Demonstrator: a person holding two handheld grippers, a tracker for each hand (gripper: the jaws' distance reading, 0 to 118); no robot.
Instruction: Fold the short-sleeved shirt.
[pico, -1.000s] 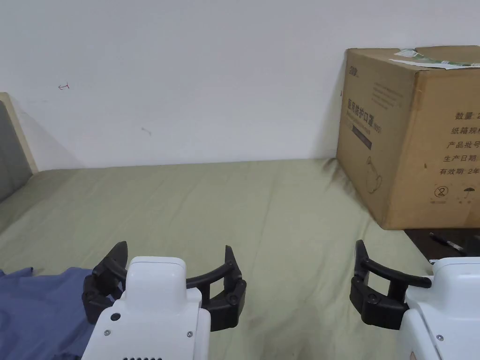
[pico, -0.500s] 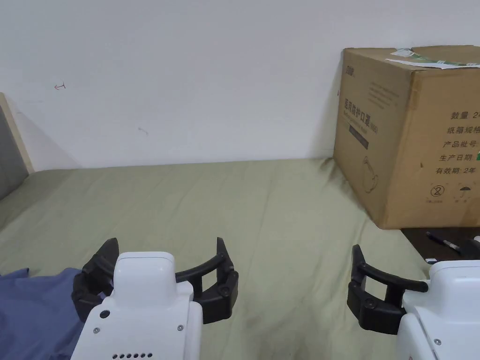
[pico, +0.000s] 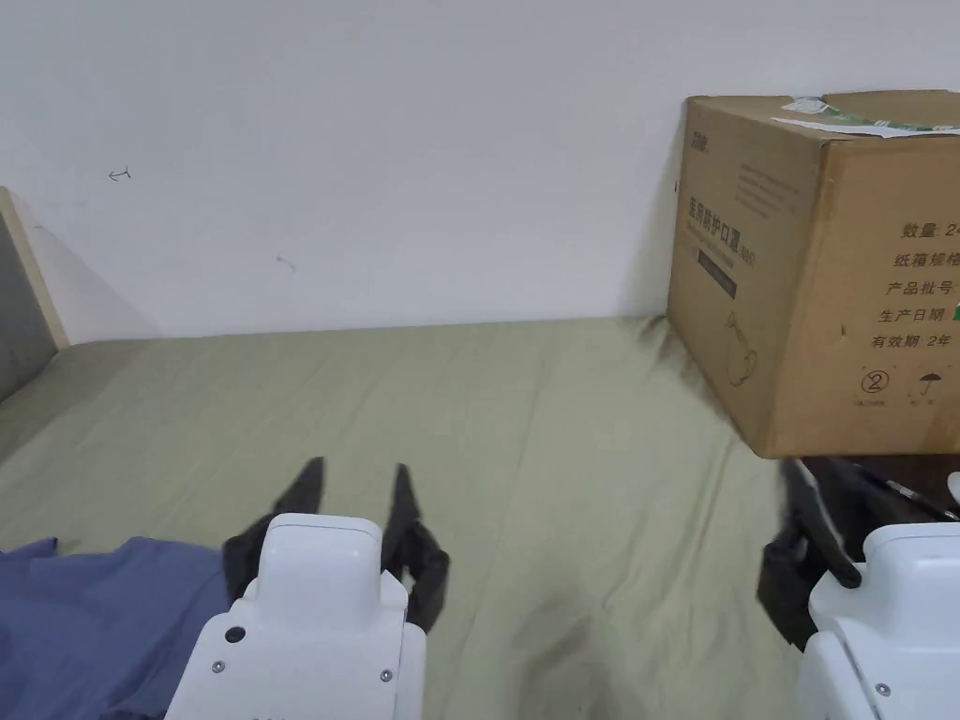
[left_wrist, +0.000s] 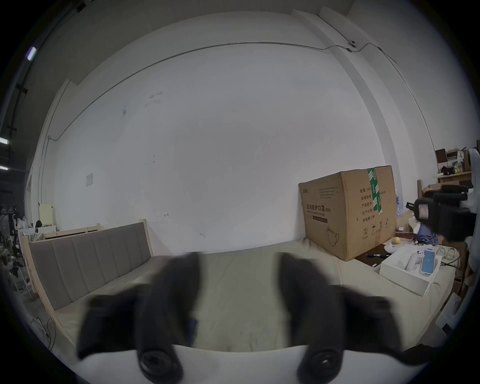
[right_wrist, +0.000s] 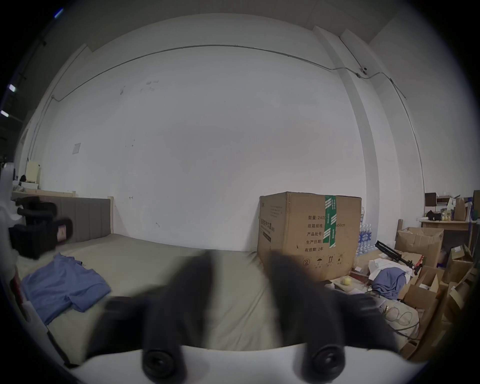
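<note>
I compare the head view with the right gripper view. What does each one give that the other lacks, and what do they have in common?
From the head view: a black pen lying on a dark surface just right of the big cardboard box.
From the right gripper view: a stack of water bottles behind the box, a yellow ball beside it, and open cartons further right.
Shared: the blue shirt lying on the green sheet, the cardboard box and the white wall.
</note>
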